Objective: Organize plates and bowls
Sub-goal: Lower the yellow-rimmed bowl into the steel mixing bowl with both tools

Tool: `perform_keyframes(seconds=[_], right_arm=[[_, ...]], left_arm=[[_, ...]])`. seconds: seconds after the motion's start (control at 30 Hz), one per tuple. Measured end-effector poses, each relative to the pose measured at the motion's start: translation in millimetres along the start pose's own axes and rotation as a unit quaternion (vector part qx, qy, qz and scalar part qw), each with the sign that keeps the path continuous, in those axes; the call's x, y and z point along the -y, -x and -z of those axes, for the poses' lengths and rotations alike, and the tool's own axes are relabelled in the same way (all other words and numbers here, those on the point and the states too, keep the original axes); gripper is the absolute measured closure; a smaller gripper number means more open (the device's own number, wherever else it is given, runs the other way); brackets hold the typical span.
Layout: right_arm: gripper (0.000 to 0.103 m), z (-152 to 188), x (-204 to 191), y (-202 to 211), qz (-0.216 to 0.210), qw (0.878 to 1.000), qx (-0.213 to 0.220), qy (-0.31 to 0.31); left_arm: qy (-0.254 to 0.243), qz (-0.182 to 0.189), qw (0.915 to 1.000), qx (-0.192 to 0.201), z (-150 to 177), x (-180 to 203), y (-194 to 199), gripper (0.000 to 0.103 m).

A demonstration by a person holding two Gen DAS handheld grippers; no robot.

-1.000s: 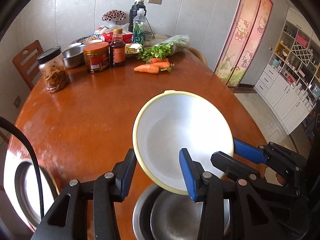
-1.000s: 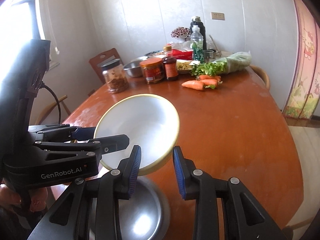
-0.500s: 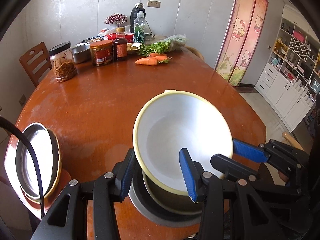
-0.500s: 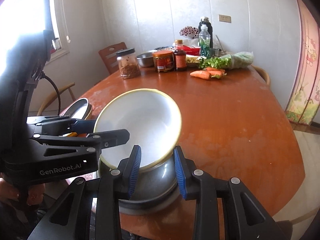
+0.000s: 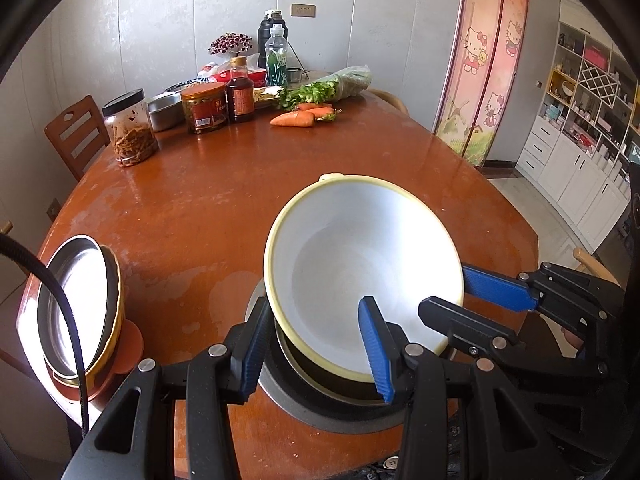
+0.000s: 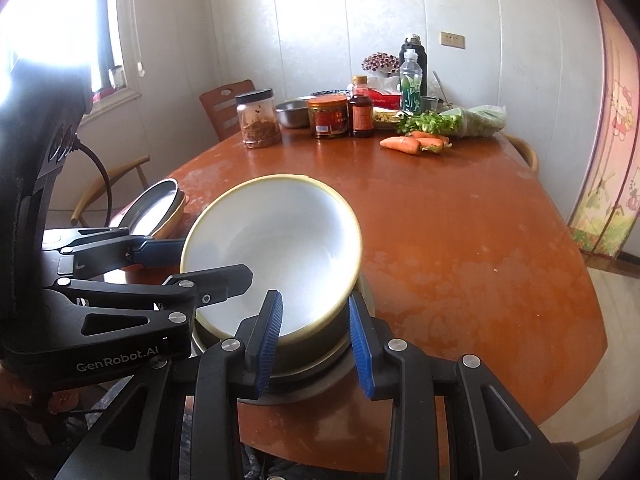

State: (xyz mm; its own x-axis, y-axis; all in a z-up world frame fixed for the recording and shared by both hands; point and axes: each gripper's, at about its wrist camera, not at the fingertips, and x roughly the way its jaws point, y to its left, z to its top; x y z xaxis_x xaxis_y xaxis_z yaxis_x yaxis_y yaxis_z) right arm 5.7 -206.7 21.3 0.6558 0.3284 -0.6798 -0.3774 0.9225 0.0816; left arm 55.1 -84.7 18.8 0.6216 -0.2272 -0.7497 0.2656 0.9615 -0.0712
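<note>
A white bowl with a yellow rim (image 5: pixel 360 272) is held tilted between both grippers; it also shows in the right wrist view (image 6: pixel 276 244). My left gripper (image 5: pixel 316 344) is shut on its near rim. My right gripper (image 6: pixel 316 336) is shut on its right rim. Below it a steel bowl (image 5: pixel 320 384) sits on a steel plate (image 5: pixel 340 416) near the table's front edge; they also show in the right wrist view (image 6: pixel 312 344). A steel plate in a yellow dish (image 5: pixel 76 304) stands at the front left.
The brown oval table (image 5: pixel 208 208) carries jars (image 5: pixel 130 128), a sauce bottle (image 5: pixel 239 92), a steel bowl (image 5: pixel 164 110), carrots (image 5: pixel 298 118) and greens (image 5: pixel 332 86) at its far end. A wooden chair (image 5: pixel 74 136) stands at the far left. Cabinets (image 5: pixel 580 140) line the right.
Both grippers have pulled back and up with the white bowl. More of the table front shows now: the steel bowl on its plate below, and the stacked dish at the left.
</note>
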Motion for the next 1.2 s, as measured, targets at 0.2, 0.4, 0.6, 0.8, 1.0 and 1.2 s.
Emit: perform_keyframes(seconds=[0.2, 0.4, 0.6, 0.8, 1.0, 1.2], right_arm=[[0.067, 3.2, 0.2, -1.5, 0.006, 1.000, -0.005, 0.001], [0.067, 4.0, 1.8, -0.8, 0.004, 1.000, -0.004, -0.005], [0.065, 3.4, 0.3, 0.9, 0.003, 1.000, -0.003, -0.009], [0.061, 2.8, -1.1, 2.4, 0.002, 1.000, -0.003, -0.013], [0.054, 2.2, -2.3, 6.9, 0.000, 1.000, 0.004, -0.015], [0.053, 1.4, -2.2, 11.6, 0.004, 1.000, 0.009, -0.020]], left_arm=[[0.001, -0.004, 1.0000, 0.008, 2.7, -1.7, 5.7, 0.059], [0.007, -0.010, 0.9998, 0.013, 4.7, -6.1, 11.0, 0.058], [0.016, -0.009, 0.9997, 0.019, 7.7, -11.2, 17.2, 0.052], [0.021, -0.010, 0.9994, 0.027, 9.2, -14.7, 23.4, 0.051], [0.026, -0.014, 0.9991, 0.030, 12.0, -18.8, 27.6, 0.050], [0.028, -0.016, 0.9988, 0.036, 13.1, -20.7, 32.5, 0.049]])
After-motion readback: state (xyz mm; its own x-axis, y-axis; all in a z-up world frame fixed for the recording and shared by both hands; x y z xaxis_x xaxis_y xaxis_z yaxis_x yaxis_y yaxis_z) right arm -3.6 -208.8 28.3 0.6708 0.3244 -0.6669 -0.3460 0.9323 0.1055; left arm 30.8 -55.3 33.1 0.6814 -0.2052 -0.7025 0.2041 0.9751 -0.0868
